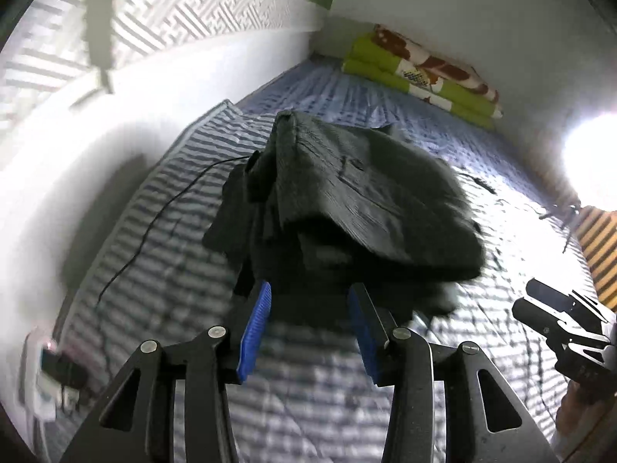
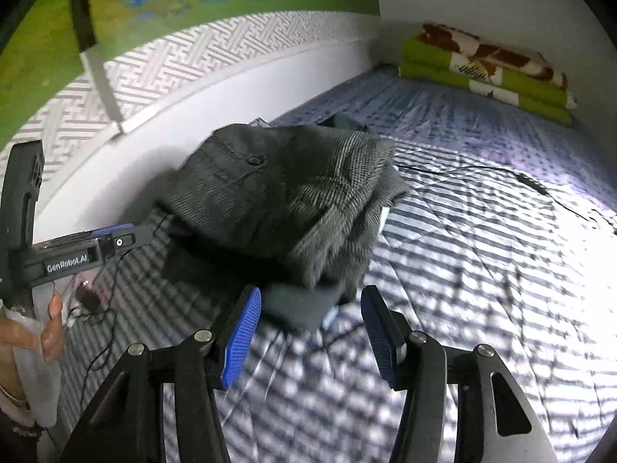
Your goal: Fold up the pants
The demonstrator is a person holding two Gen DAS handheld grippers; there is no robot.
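Folded dark pants (image 1: 347, 208) lie in a bundle on the striped bedspread (image 1: 308, 386), both our grippers empty in front of it.

Our left gripper (image 1: 308, 308) has its jaws apart, blue pads (image 1: 256, 328) just short of the bundle's near edge, gripping nothing. Our right gripper (image 2: 310, 305) is likewise spread wide with the pants (image 2: 285, 200) just ahead and nothing between the pads. From the right wrist view we see the left gripper (image 2: 131, 233) at the bundle's left side, held by a hand (image 2: 42, 328). A thin black cable (image 1: 154, 220) trails over the bedspread beside the pants, and a folded green blanket (image 1: 420, 73) sits well apart against the far wall.
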